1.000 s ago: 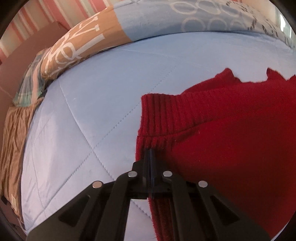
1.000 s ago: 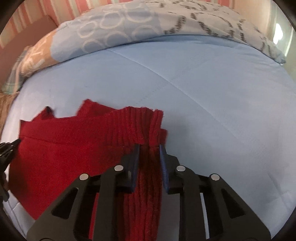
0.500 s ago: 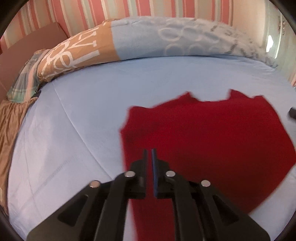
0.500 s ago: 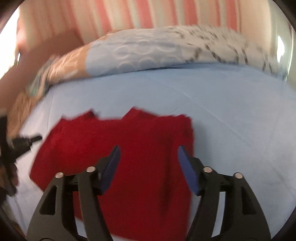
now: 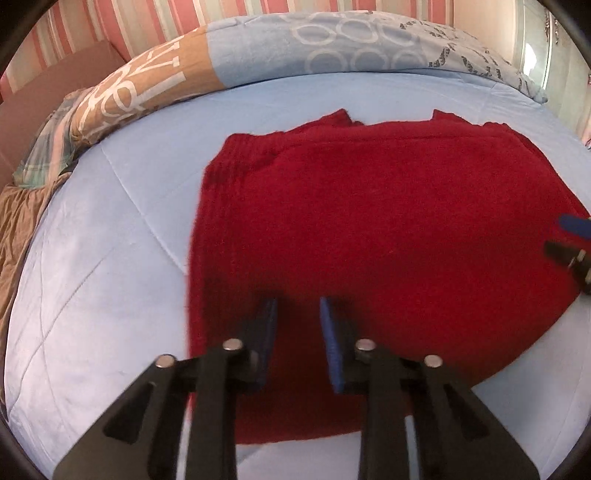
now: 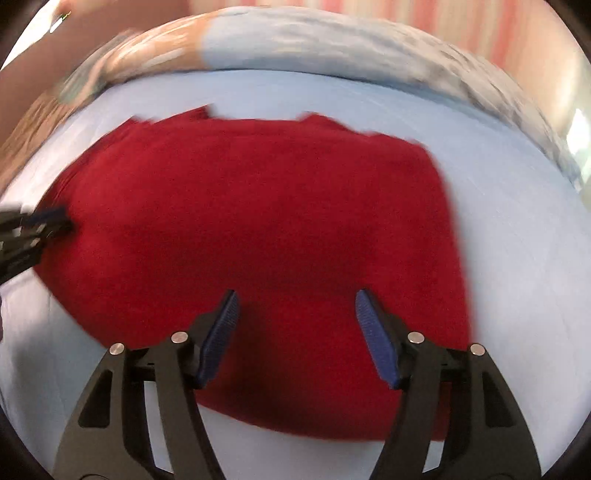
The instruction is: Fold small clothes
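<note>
A red knitted garment (image 5: 369, 229) lies folded flat on the light blue bedcover (image 5: 103, 258); its ribbed edge is at the left. It also shows in the right wrist view (image 6: 258, 229), blurred. My left gripper (image 5: 298, 306) is open and empty, above the garment's near left part. My right gripper (image 6: 295, 299) is wide open and empty, above the garment's near middle. The right gripper's tip shows at the right edge of the left wrist view (image 5: 572, 236). The left gripper's tip shows at the left edge of the right wrist view (image 6: 33, 229).
A patterned blue and tan duvet (image 5: 295, 48) is bunched along the far side of the bed. A brown striped cloth (image 5: 14, 229) lies at the left edge. A striped wall (image 5: 147, 18) stands behind.
Both grippers have let go of the garment's ribbed edge, opened and pulled back and up. The garment now lies flat on the bed.
</note>
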